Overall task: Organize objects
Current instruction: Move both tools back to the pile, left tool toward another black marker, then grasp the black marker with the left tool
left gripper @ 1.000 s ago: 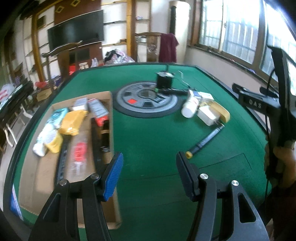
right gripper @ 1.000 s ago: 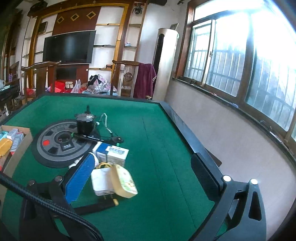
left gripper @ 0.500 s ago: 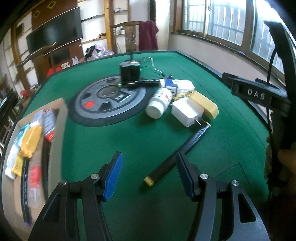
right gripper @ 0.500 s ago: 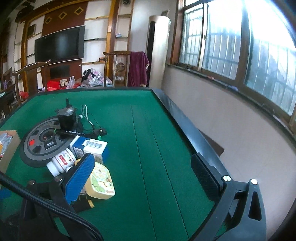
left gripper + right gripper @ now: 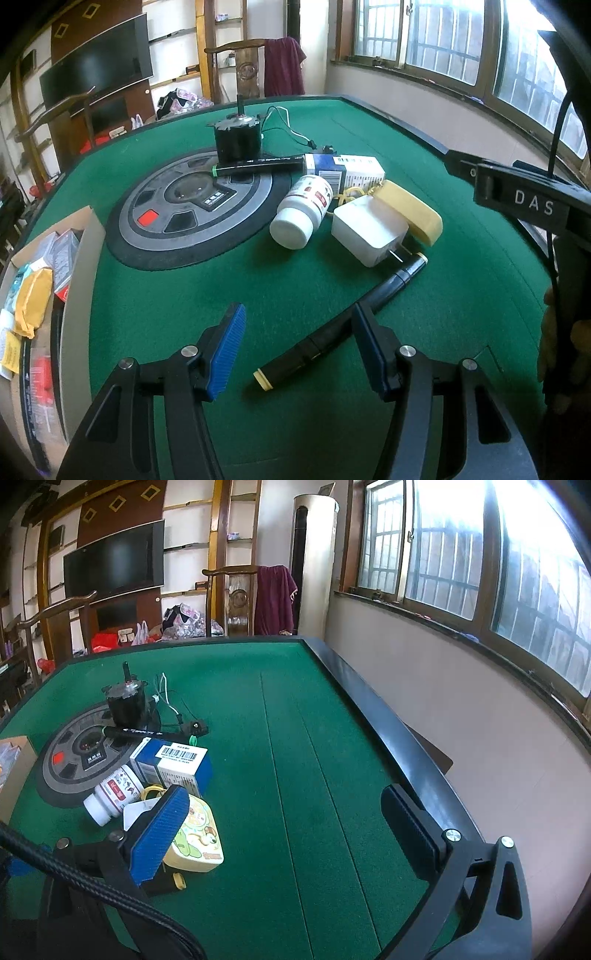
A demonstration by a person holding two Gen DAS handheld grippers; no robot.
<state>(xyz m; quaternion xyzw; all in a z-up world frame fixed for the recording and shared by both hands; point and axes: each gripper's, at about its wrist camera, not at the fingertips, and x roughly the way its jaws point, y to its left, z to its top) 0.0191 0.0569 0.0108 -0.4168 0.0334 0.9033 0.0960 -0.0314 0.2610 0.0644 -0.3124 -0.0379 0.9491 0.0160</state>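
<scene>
A black pen [image 5: 332,332] with a yellow end lies slanted on the green felt table [image 5: 461,295]. My left gripper [image 5: 297,334] is open and low over it; the pen's lower half lies between the fingers, untouched by either pad. Behind it are a white pill bottle [image 5: 299,218], a white charger [image 5: 365,230], a yellow case [image 5: 410,214], a blue-and-white box [image 5: 343,170], a black marker [image 5: 258,164] and a black motor [image 5: 238,138]. My right gripper [image 5: 284,827] is open over bare felt, its left finger just in front of the yellow case [image 5: 195,842].
A cardboard box [image 5: 79,280] holding several packets sits at the table's left edge. A round grey disc [image 5: 192,206] is set in the table's middle. A gloved hand [image 5: 561,354] holds the other gripper at the right. The black table rim [image 5: 369,701] runs along the wall side.
My left gripper has swung right, away from the cardboard box to the pile, and the pen now lies between its fingers. The right gripper has shifted slightly nearer the yellow case.
</scene>
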